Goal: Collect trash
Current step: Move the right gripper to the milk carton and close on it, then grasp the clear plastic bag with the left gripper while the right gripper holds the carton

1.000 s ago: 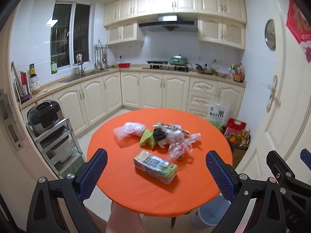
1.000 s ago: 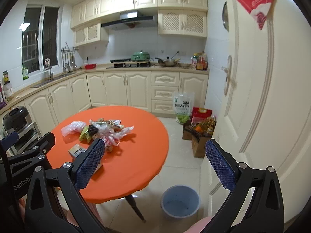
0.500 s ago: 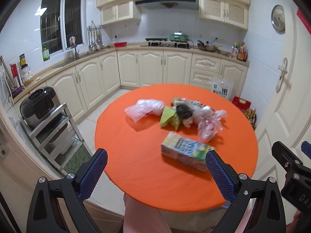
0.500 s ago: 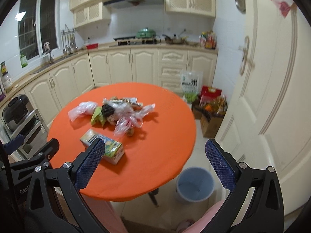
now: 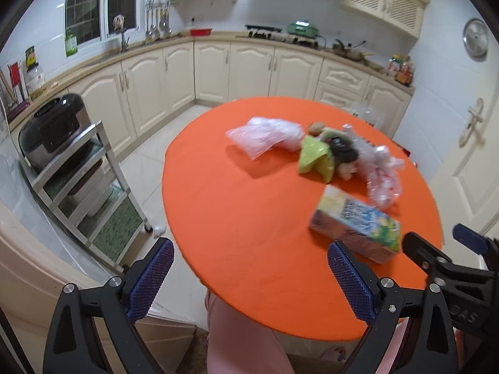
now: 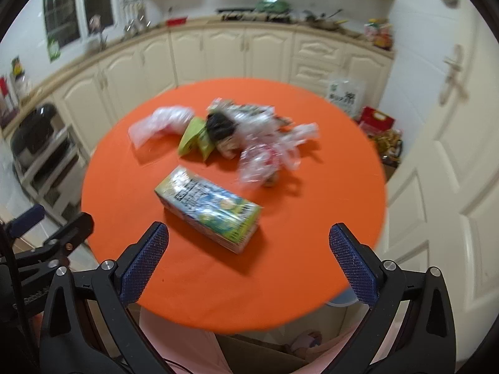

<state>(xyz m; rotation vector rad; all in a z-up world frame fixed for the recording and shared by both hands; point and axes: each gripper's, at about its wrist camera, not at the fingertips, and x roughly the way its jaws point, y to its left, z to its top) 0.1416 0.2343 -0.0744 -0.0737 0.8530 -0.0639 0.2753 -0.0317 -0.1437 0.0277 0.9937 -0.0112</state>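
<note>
**Orange surface fills both views as the hand-held grippers close in on the trash**

Orange cloth covers the round surface (image 5: 249, 212), and in the left wrist view it now takes up far more of the frame than a second ago, when it sat small and lower with the whole kitchen behind it. The left hand-held gripper (image 5: 249, 277) has swung toward the near left edge, jaws spread wide and empty. The carton (image 5: 355, 221) lies on its side just past the right pad. Beyond it sits the heap: a clear plastic bag (image 5: 265, 135), a green wrapper (image 5: 313, 155), a dark lump and crumpled clear plastic (image 5: 383, 174), all touching or nearly so. The other tool shows at the right edge.

In the right wrist view the change is sharper. The right hand-held gripper (image 6: 249, 265), wide open and holding nothing, has dropped from a far standing view to a spot over the near rim, with the carton (image 6: 209, 212) lying almost between its pads. That reads as the approach for a first pick, most likely the carton; nothing has been collected yet. The blue bin (image 6: 341, 300), plain on the floor earlier, is now only a sliver under the right rim.

The room is a kitchen: cream cabinets (image 5: 249, 71) along the back wall, a metal rack (image 5: 90, 193) with a cooker to the left, a white door (image 6: 452, 124) to the right. The right view is blurred by motion
</note>
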